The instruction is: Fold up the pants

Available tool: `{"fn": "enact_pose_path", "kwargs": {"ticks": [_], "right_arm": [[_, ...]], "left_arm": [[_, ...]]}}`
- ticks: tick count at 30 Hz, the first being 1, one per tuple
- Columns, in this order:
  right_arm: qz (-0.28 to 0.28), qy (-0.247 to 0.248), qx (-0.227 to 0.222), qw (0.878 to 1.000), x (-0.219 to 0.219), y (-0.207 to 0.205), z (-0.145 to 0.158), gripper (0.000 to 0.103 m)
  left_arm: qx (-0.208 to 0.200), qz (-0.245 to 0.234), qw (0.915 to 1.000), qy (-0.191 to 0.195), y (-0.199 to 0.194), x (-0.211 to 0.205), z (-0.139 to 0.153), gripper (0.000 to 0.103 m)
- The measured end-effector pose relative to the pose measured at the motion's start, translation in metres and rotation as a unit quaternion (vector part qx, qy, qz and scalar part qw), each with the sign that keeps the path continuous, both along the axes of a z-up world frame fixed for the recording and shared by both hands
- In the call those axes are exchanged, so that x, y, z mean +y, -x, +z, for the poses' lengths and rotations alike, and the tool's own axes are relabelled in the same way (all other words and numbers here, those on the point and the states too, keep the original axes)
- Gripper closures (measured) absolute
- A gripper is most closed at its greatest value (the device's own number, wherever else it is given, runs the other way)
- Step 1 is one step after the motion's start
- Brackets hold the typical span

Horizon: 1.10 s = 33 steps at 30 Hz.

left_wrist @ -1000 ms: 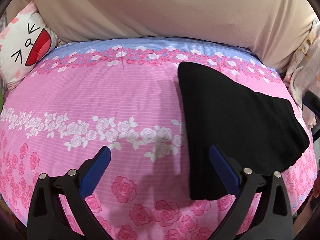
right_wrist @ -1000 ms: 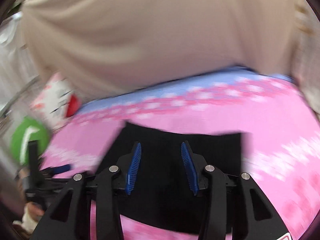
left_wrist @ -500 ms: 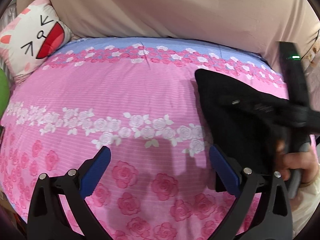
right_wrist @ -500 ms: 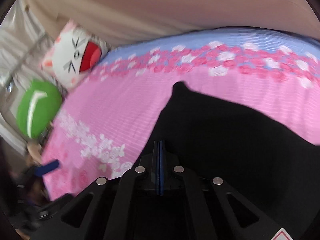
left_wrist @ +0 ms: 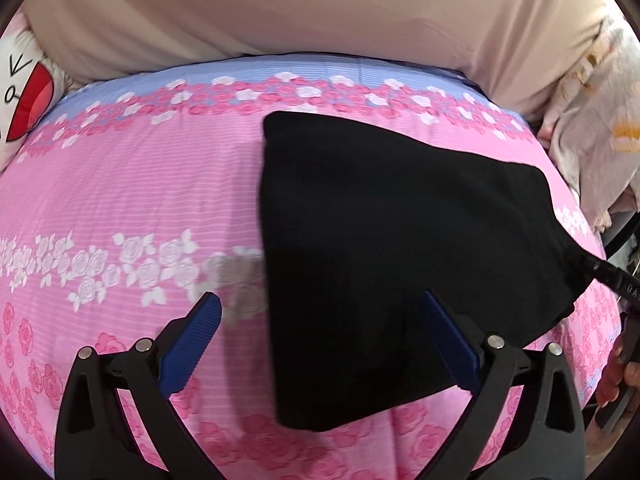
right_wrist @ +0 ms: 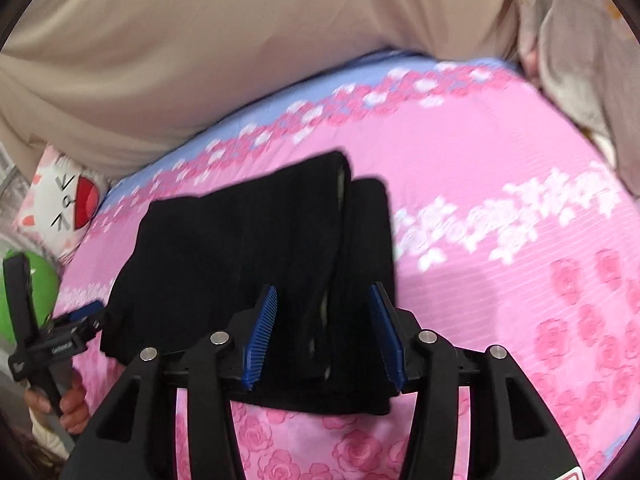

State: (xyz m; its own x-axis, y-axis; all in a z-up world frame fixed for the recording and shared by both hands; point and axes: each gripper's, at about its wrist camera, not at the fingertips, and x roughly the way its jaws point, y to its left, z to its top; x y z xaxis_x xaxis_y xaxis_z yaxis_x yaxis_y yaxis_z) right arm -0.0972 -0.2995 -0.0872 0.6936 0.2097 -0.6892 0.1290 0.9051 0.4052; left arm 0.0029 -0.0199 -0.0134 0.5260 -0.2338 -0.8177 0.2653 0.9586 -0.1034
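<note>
The black pants (left_wrist: pixel 392 240) lie folded into a compact stack on the pink rose-patterned bed (left_wrist: pixel 132 200). My left gripper (left_wrist: pixel 320 320) is open and empty, with its jaws wide over the stack's near left edge. In the right wrist view the pants (right_wrist: pixel 248 248) show stacked folded layers. My right gripper (right_wrist: pixel 324 312) is open, jaws on either side of the near end of the pants, gripping nothing. The left gripper also shows in the right wrist view (right_wrist: pixel 86 312) at the stack's left corner. Part of the right gripper (left_wrist: pixel 616 280) shows at the stack's right corner.
A beige cover (left_wrist: pixel 320 8) rises behind the bed. A white cat-face pillow (right_wrist: pixel 64 200) and a green cushion (right_wrist: pixel 42 280) sit at the bed's left end. Pale floral bedding (left_wrist: pixel 592 120) is heaped on the right.
My right gripper was shut half a second ago and is now open, pulled back to the near end of the pants. My left gripper has shifted right, toward the stack.
</note>
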Motion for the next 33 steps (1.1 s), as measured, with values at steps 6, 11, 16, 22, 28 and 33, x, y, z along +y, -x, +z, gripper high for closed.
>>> {"fn": "enact_pose_path", "kwargs": {"ticks": [6, 11, 16, 22, 28, 33], "right_arm": [[0.037, 0.028, -0.022, 0.999, 0.027, 0.001, 0.004, 0.087], [0.032, 0.005, -0.009, 0.999, 0.014, 0.0, -0.025, 0.078], [-0.009, 0.017, -0.034, 0.999, 0.003, 0.013, -0.001, 0.036], [-0.004, -0.008, 0.023, 1.0, -0.008, -0.007, -0.029, 0.024], [0.011, -0.071, -0.013, 0.997, -0.002, -0.009, -0.03, 0.061], [0.057, -0.07, -0.064, 0.994, 0.031, 0.006, 0.022, 0.066]], "left_arm": [[-0.011, 0.005, 0.9998, -0.016, 0.009, -0.005, 0.009, 0.006], [0.003, 0.017, 0.9997, -0.016, 0.003, -0.001, -0.003, 0.005], [0.043, 0.024, 0.9982, 0.033, -0.006, 0.007, -0.022, 0.005], [0.057, 0.016, 0.9929, 0.103, -0.014, 0.01, -0.032, 0.005], [0.039, -0.022, 0.9892, 0.14, -0.017, 0.012, -0.021, 0.067], [0.008, -0.031, 0.9886, 0.147, -0.002, 0.045, 0.018, 0.071]]}}
